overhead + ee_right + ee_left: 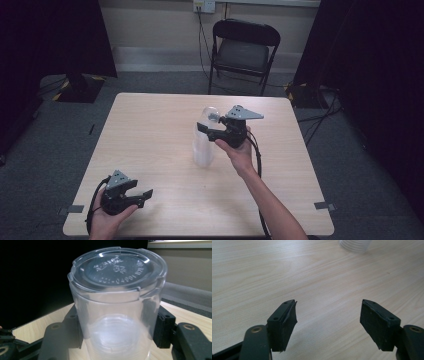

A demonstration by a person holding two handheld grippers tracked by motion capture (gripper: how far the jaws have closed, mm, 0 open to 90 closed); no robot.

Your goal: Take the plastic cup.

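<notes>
A black folding chair [243, 52] stands on grey carpet [45, 145] behind the wooden table [150, 130], dark curtains [50, 35] either side.

Cup stack [355, 245] — cut off by the top edge.

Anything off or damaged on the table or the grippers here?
Minor wear: the pad lining on the left gripper looks frayed and peeling at one fingertip. The clear plastic cups stand upside down in a stack between the right gripper's jaws; nothing spilled.
</notes>
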